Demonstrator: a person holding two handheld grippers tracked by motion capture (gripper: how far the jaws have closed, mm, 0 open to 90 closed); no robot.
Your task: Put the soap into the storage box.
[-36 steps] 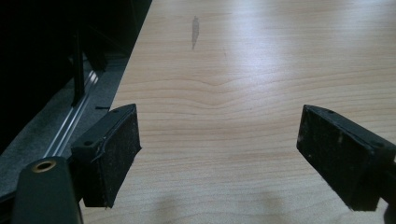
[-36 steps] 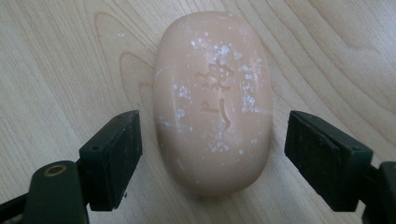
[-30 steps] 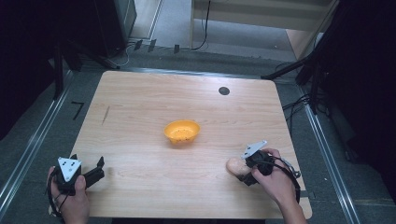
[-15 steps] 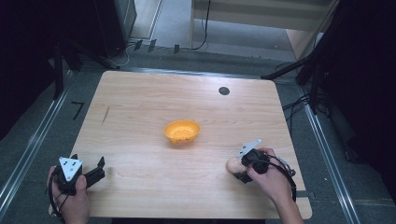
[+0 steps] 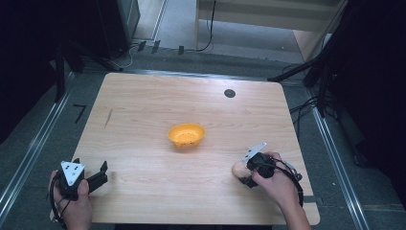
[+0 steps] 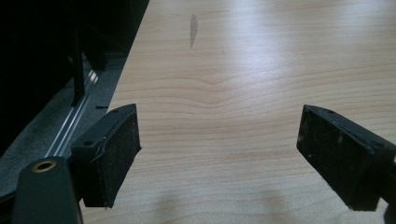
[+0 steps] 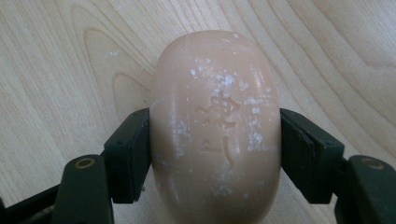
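Right now the right gripper (image 7: pixel 215 144) is clamped on a smooth, peach-coloured oval bar of soap (image 7: pixel 215 126), one black pad pressed against each long side of it. The bar has a faint stamp pressed into its top and white flecks scattered over it, and pale wood grain runs beneath it. From the high view, that right gripper (image 5: pixel 242 173) sits near the right front part of the light wooden table (image 5: pixel 143 110), held in the person's right hand (image 5: pixel 275 184), with the soap (image 5: pixel 238 168) peeking out at its left side, low over the table; whether it rests on the wood I cannot tell.

Over at the front left corner, the left hand (image 5: pixel 72 203) holds the left gripper (image 5: pixel 100 171) with its jaws spread wide and nothing between them; its own camera shows the two pads of the left gripper (image 6: pixel 219 154) far apart over bare wood close to the table's left edge.

A small round orange plastic bowl (image 5: pixel 186 134) sits near the table's middle, well apart from both grippers. A little dark round disc (image 5: pixel 230 93) lies toward the far edge.
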